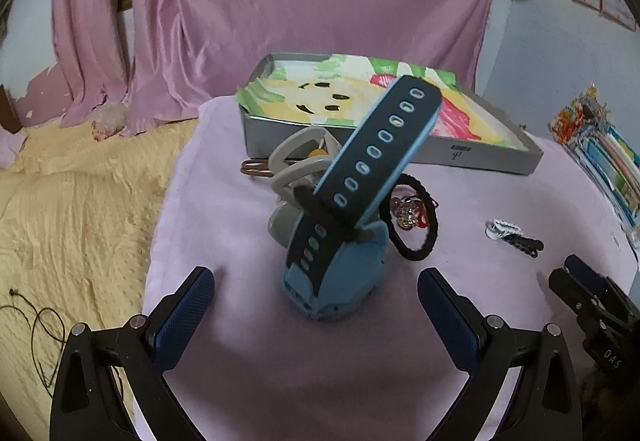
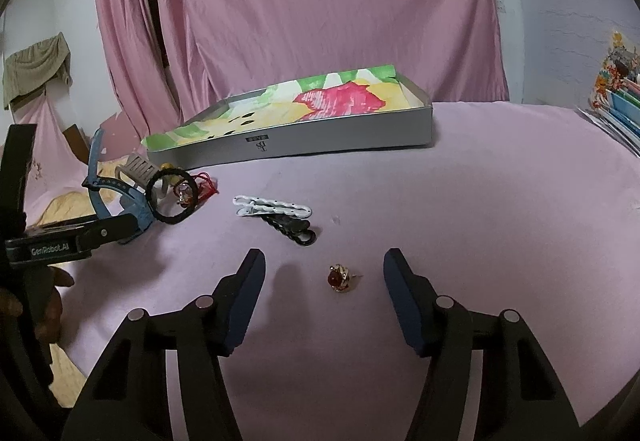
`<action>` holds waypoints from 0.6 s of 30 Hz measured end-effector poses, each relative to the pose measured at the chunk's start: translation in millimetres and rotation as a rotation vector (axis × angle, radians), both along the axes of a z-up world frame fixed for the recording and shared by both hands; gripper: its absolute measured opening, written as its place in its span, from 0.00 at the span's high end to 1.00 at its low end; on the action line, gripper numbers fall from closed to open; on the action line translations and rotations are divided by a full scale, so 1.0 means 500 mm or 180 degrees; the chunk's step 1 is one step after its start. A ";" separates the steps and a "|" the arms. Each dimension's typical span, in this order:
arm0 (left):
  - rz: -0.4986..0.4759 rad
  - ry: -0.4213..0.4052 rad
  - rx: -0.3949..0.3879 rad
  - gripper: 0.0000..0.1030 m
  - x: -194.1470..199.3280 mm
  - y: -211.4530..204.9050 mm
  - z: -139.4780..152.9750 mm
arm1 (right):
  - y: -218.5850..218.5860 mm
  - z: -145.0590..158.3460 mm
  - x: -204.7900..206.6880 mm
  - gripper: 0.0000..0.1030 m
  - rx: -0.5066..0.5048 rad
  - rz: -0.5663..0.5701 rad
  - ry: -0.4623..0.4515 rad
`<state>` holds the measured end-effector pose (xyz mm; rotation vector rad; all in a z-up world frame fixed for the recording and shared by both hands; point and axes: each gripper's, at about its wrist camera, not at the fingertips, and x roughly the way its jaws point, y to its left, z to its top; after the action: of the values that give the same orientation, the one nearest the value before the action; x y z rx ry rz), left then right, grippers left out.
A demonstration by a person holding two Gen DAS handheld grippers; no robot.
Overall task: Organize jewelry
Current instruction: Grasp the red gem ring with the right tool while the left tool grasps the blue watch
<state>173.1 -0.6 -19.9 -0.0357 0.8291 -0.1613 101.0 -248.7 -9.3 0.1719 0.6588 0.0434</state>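
Note:
A blue watch [image 1: 352, 209] with a dark perforated strap stands on the pink cloth, straight ahead of my open left gripper [image 1: 316, 293], which holds nothing. Behind it lie a grey claw clip [image 1: 294, 161], a black hair tie [image 1: 416, 217] and a small red charm [image 1: 406, 213]. In the right wrist view my right gripper [image 2: 324, 271] is open around a gold ring with a red stone [image 2: 340, 278], not touching it. White and black hair clips [image 2: 276, 215] lie just beyond. The watch [image 2: 116, 197] and hair tie [image 2: 172, 197] sit at the left. The grey tray [image 2: 352, 137] is lined with flowery paper.
The grey tray [image 1: 480, 157] stands at the back of the pink-covered table. A yellow bedspread [image 1: 72, 209] with a dark cord lies left. Stacked colourful books [image 1: 600, 157] are at the right edge. A pink curtain [image 2: 320, 1] hangs behind. A hand [image 2: 44, 305] holds the left gripper's handle.

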 end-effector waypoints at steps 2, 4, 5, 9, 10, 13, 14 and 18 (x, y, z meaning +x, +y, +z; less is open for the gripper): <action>-0.0068 0.0073 0.0027 0.08 0.013 -0.004 -0.004 | 0.002 0.000 0.000 0.55 -0.0022 0.0002 0.0004; -0.0111 0.0100 0.0071 0.12 0.017 -0.008 -0.007 | 0.003 0.000 0.001 0.57 -0.0034 0.0003 0.0001; -0.0137 0.0095 0.0084 0.15 0.018 -0.010 -0.007 | 0.005 0.000 0.001 0.58 -0.0051 0.0004 -0.0006; -0.0225 0.0061 0.0153 0.24 0.016 -0.021 -0.007 | 0.015 0.001 0.001 0.64 -0.0116 0.0056 -0.0018; -0.0243 0.0050 0.0174 0.27 0.015 -0.023 -0.006 | 0.017 0.001 0.001 0.64 -0.0133 0.0067 -0.0020; -0.0270 0.0016 0.0215 0.37 0.010 -0.028 -0.004 | 0.028 0.001 -0.002 0.71 -0.0193 0.0114 -0.0027; -0.0279 0.0007 0.0216 0.41 0.009 -0.028 -0.003 | 0.030 0.002 -0.002 0.72 -0.0196 0.0129 -0.0031; -0.0295 -0.0023 0.0233 0.51 0.003 -0.029 -0.001 | 0.030 0.002 -0.004 0.76 -0.0196 0.0147 -0.0041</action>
<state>174.4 -15.0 -20.3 0.0721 0.8293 -0.2181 99.2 -233.5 -8.3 0.0971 0.6504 0.0686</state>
